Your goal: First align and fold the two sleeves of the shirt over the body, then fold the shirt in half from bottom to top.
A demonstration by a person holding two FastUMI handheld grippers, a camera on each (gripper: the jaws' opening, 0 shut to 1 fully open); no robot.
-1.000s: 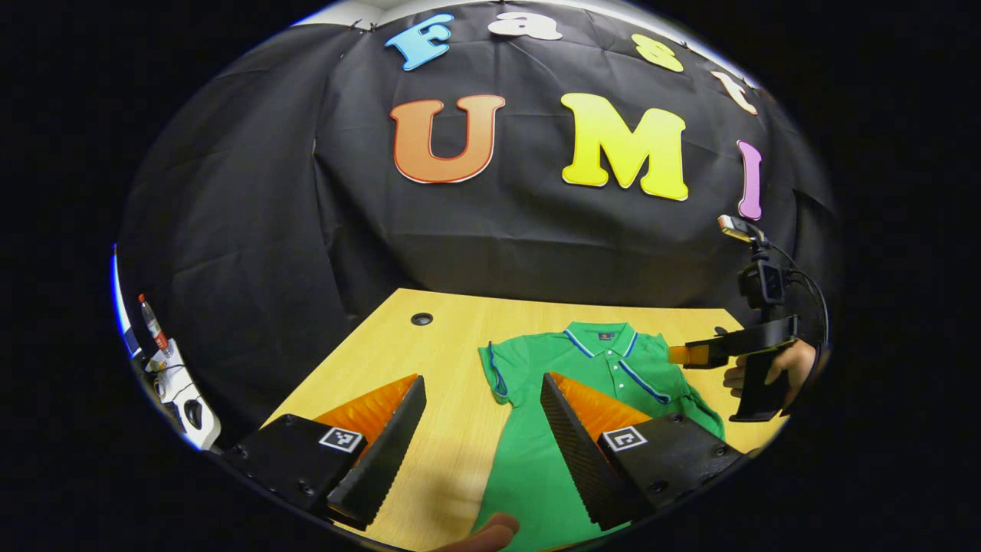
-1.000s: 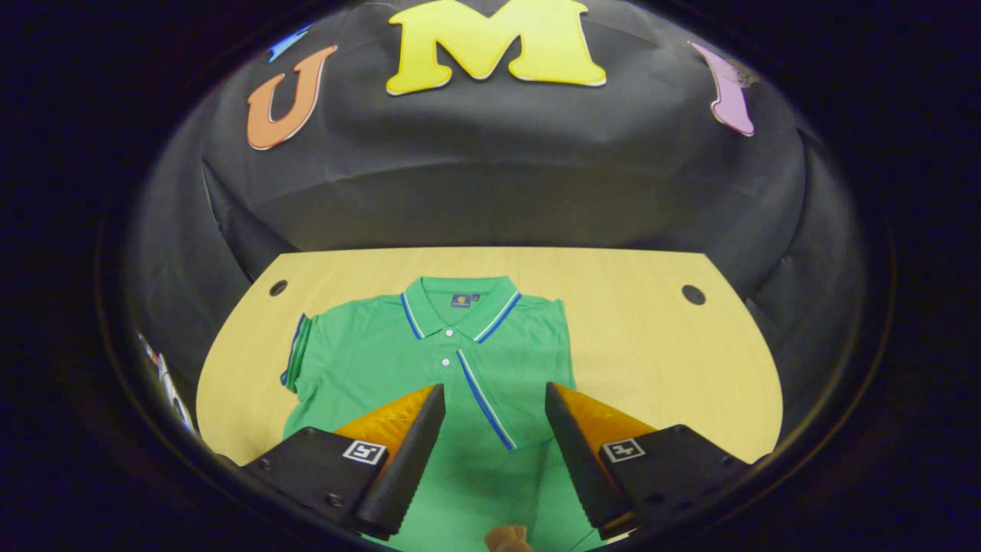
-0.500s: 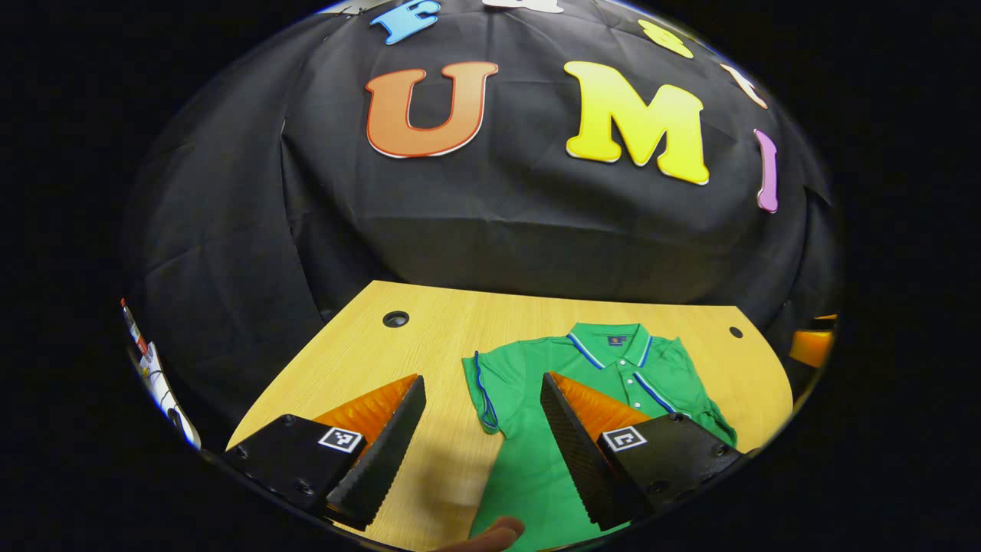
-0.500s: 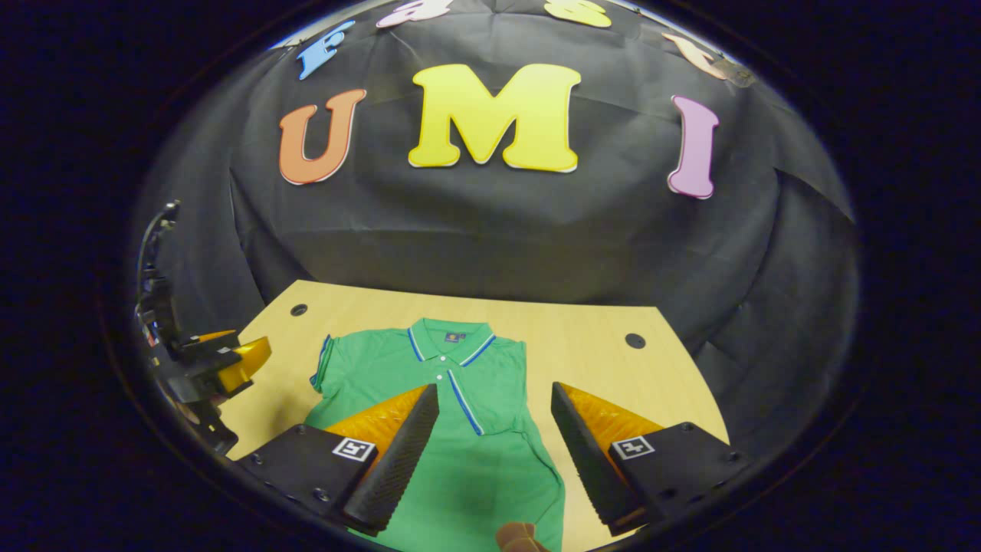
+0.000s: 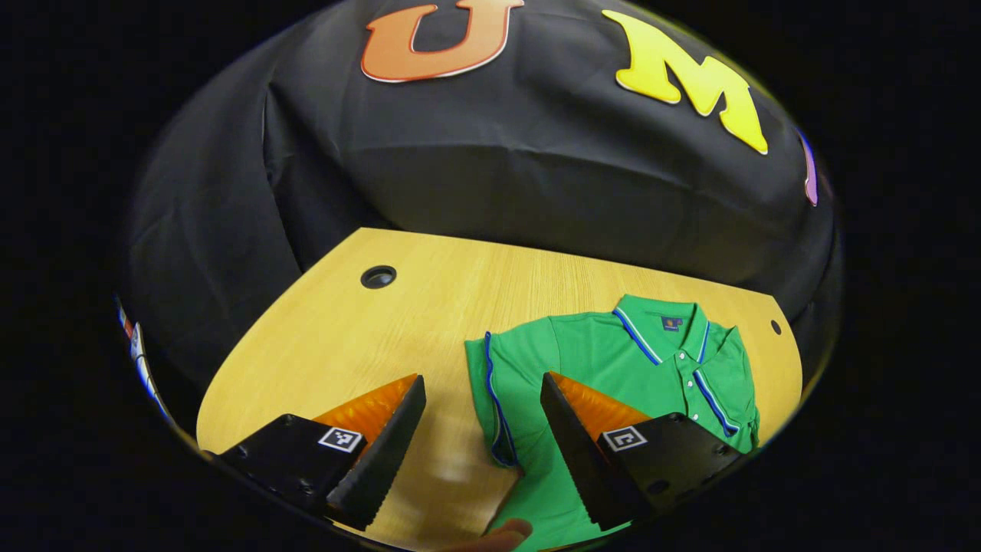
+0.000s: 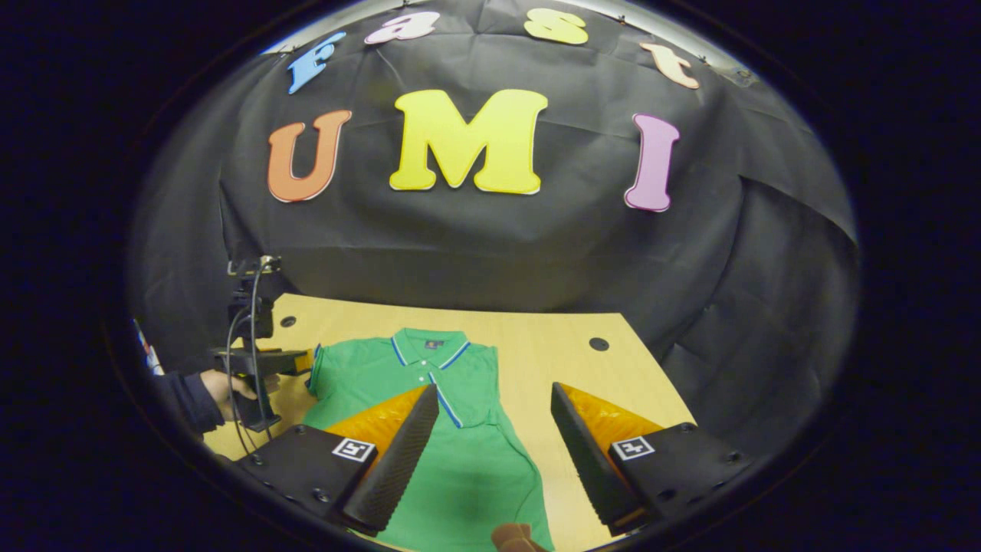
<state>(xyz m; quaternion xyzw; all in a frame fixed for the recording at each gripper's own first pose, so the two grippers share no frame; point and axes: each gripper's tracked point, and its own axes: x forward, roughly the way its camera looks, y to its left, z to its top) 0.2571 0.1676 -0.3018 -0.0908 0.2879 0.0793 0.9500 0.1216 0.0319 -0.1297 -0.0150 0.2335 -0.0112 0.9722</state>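
A light wooden table (image 5: 322, 345) with round cable holes (image 5: 378, 277) stands before black cloth.

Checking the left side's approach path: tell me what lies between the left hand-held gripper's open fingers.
In the left gripper view, the left hand-held gripper frames bare table and the shirt's sleeve, lying flat, ungripped.

Green polo shirt (image 5: 605, 360) (image 6: 444, 429) with blue-and-white trim on collar and placket, lying flat and face up on the wooden table (image 5: 368, 337) (image 6: 552, 360). Collar toward the far edge, hem toward the near edge. One short sleeve with blue edging spread out to the side; the other folded in over the body.
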